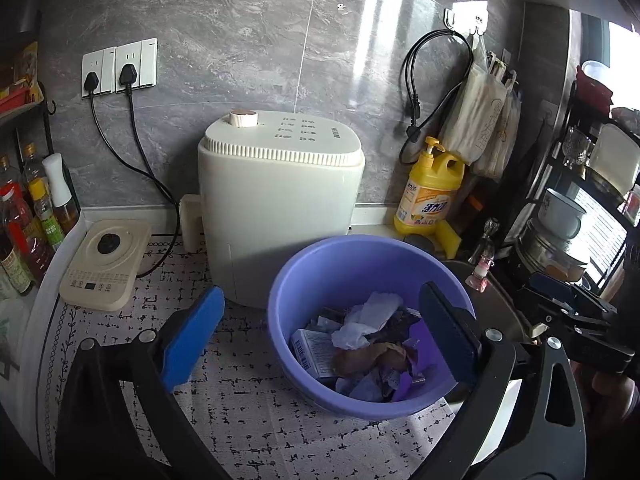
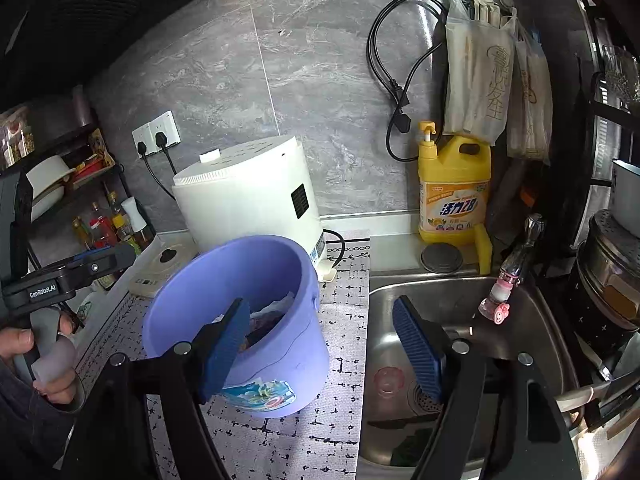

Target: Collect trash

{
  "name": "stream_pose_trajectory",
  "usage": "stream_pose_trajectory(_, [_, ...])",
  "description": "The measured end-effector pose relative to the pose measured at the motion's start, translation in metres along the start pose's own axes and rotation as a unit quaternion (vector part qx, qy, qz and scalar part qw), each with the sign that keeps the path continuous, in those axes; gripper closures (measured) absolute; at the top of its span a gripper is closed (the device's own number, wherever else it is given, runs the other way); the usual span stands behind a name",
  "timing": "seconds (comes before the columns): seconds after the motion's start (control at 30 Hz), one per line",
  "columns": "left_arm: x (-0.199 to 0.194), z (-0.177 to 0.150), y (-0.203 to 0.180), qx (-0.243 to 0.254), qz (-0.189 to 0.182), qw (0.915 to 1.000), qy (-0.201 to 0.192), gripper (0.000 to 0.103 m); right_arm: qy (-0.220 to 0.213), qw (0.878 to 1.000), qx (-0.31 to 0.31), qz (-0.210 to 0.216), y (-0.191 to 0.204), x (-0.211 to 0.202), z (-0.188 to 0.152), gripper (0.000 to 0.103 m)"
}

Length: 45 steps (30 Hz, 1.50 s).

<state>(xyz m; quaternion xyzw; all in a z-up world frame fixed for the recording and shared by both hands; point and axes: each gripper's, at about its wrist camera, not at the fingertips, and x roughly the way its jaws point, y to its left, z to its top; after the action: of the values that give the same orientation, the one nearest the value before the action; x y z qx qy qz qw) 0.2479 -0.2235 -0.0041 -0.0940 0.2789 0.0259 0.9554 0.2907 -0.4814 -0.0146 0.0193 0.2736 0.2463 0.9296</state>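
Left gripper (image 1: 320, 332): jaws wide apart, empty, straddling the near rim of the purple bucket (image 1: 304, 280); trash (image 1: 368, 344) lies inside. Right gripper (image 2: 320, 348): jaws apart, empty, left pad inside the rim. Risk: a pad snags the rim and tips the bucket.

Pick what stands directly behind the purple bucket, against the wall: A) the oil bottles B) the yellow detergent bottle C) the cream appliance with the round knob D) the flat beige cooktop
C: the cream appliance rises right behind the purple bucket, against the grey wall.
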Motion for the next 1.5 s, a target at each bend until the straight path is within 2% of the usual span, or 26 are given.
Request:
stream_pose_trajectory(0.33, [-0.031, 0.005, 0.046, 0.011, -0.010, 0.9999, -0.003, 0.006, -0.013, 1.000, 0.013, -0.022, 0.047, -0.011, 0.005, 0.026])
stream_pose_trajectory(0.4, [-0.041, 0.005, 0.056, 0.017, -0.013, 0.9997, -0.006, 0.006, -0.015, 0.999, 0.024, -0.027, 0.057, -0.013, 0.004, 0.022])
stream_pose_trajectory(0.47, [-0.051, 0.004, 0.067, 0.023, -0.016, 0.9996, -0.009, 0.006, -0.023, 0.999, 0.027, -0.032, 0.069, -0.017, 0.003, 0.010])
stream_pose_trajectory(0.5, [-0.055, 0.004, 0.073, 0.026, -0.016, 0.9995, -0.009, 0.006, -0.027, 0.999, 0.026, -0.036, 0.076, -0.018, 0.002, 0.008])
stream_pose_trajectory(0.97, [-0.122, -0.006, 0.140, 0.043, -0.037, 0.9977, -0.037, 0.006, -0.041, 0.996, 0.040, -0.074, 0.155, -0.045, -0.007, 0.008])
stream_pose_trajectory(1.2, [-0.152, -0.017, 0.170, 0.029, -0.044, 0.9976, -0.045, 0.006, -0.055, 0.995, 0.038, -0.077, 0.196, -0.069, -0.016, 0.008])
stream_pose_trajectory(1.5, [-0.193, -0.029, 0.192, 0.039, -0.046, 0.9960, -0.065, 0.006, -0.070, 0.994, 0.037, -0.071, 0.243, -0.095, -0.035, 0.008])
